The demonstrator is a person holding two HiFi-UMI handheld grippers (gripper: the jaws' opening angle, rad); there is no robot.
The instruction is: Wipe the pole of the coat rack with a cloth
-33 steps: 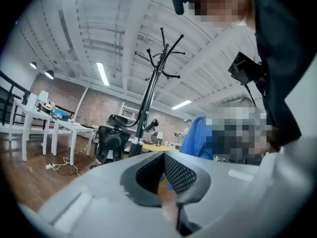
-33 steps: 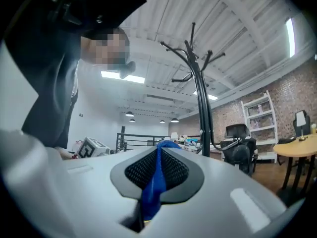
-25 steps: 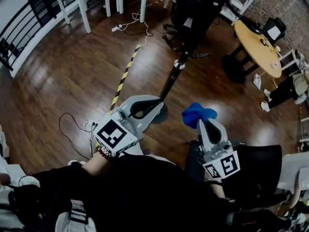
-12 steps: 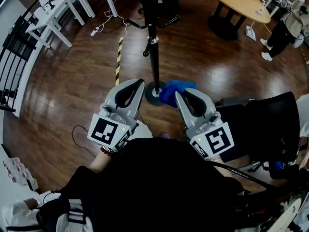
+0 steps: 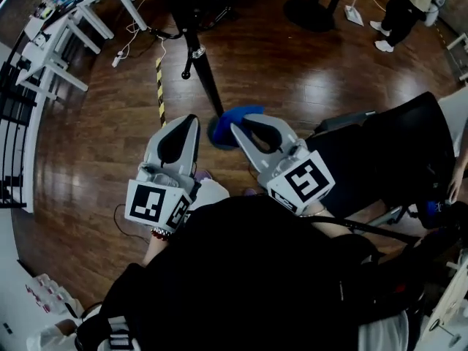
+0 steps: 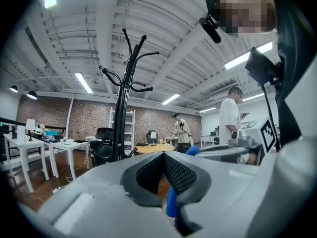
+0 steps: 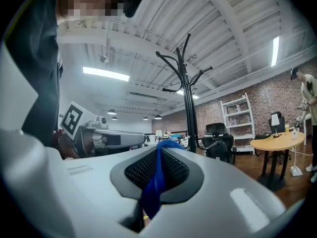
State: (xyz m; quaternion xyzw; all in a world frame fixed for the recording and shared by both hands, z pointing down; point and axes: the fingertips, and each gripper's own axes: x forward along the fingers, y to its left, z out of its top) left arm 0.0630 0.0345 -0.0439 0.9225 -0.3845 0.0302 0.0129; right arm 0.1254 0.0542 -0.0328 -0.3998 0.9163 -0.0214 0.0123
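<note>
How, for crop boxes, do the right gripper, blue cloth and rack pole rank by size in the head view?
Right gripper: largest, but close to camera.
Rack pole and blue cloth: thin versus compact, too alike to rank.

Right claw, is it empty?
No, the right claw is shut on a blue cloth that is pinched between its two pads.
</note>
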